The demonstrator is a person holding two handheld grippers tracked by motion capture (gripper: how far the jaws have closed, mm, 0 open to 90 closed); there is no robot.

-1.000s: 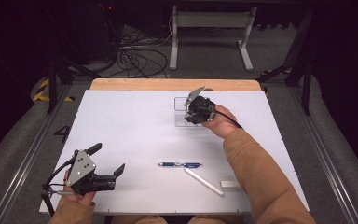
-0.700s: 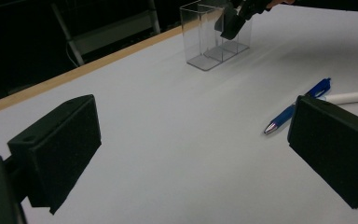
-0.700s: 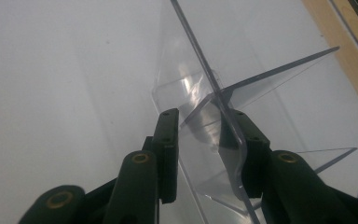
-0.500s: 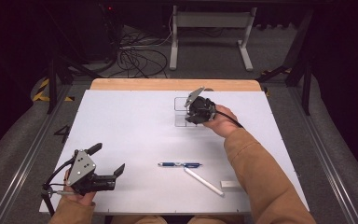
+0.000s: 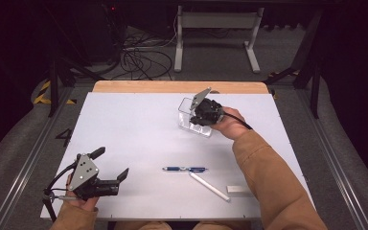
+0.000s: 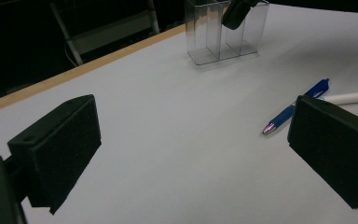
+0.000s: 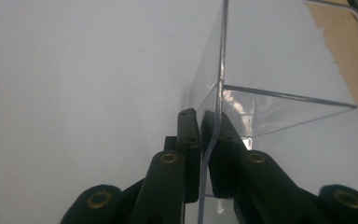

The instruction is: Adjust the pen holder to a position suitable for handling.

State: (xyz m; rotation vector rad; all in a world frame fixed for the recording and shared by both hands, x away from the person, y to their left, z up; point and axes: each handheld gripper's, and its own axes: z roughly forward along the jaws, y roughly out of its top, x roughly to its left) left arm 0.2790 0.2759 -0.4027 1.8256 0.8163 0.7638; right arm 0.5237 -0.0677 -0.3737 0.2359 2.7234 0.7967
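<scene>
Jaws just closed on clear organizer (image 5: 195,120) wall

Bright, evenly lit white table; dark surroundings; soft shadows.

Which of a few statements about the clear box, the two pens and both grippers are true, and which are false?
1. The right gripper is clamped on a wall of the clear box. True.
2. The left gripper holds the blue pen. False: its jaws are open and hold nothing.
3. The white pen stands inside the box. False: it lies on the table, near the blue pen.
4. The box has several compartments. True.
</scene>
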